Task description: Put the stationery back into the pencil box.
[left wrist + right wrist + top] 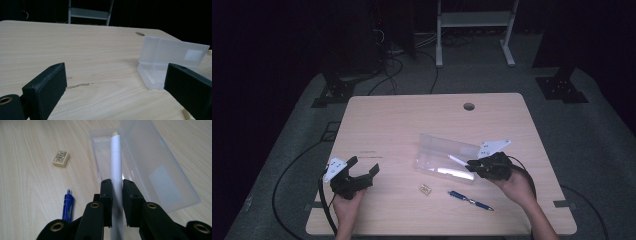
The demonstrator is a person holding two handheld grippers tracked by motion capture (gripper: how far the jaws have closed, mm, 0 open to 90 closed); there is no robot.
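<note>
A clear plastic case [443,157] lies open in the middle of the wooden table [387,120]; its lid stands up behind the tray. My right gripper [117,185] is shut on a white pen [116,157] with a gold tip, which points out over the case's tray [105,152]. In the high view that gripper [473,165] sits at the case's right end, the white pen [457,160] sticking out to the left. My left gripper [364,165] rests open at the table's front left, empty; its jaws frame the case [162,62] in the left gripper view.
A blue pen [469,200] lies near the front edge, right of a small tan eraser [426,189]. Both appear in the right gripper view, the blue pen [68,205] and the eraser [61,158]. A cable hole [469,106] sits at the table's far side.
</note>
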